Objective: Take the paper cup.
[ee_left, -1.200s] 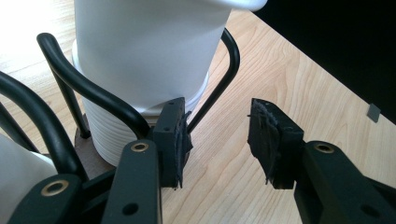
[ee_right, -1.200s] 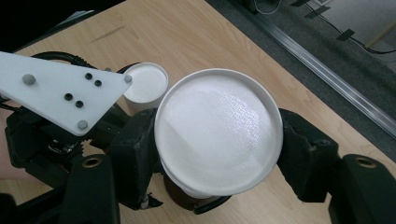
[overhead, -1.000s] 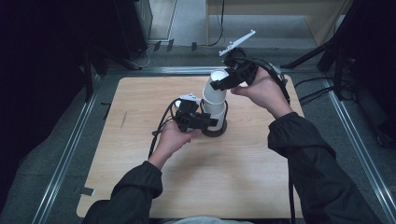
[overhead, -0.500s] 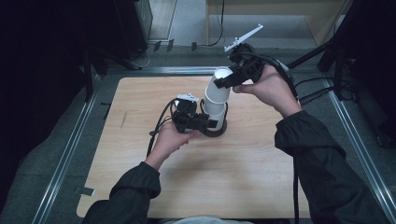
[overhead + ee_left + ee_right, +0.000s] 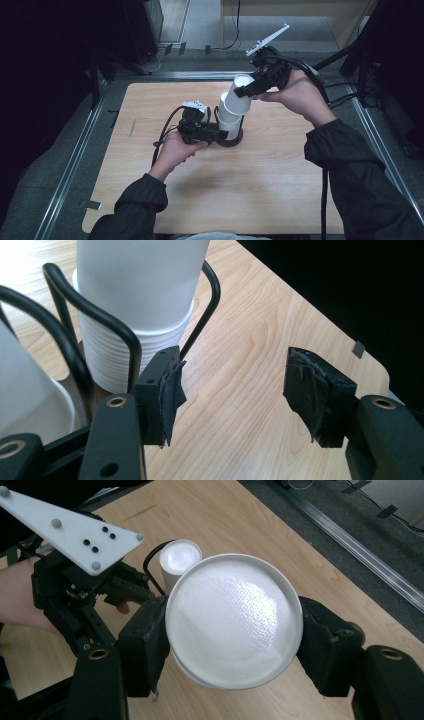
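Observation:
A stack of white paper cups stands in a black wire holder on the wooden table. My right gripper is shut on a single white cup, held tilted just above and right of the stack; its round base sits between the jaws of my right gripper. My left gripper rests low at the holder's left side. It is open, with bare wood between the jaws. One pad lies close against a holder wire beside the stack.
Metal rails run along the table's left and right edges, and dark floor with cables lies beyond the far edge. The left gripper's white three-cornered plate and the stack's top lie below the held cup.
My right gripper has pulled the top cup up off the stack and away to the right, tilting it. The left gripper has stayed by the holder.

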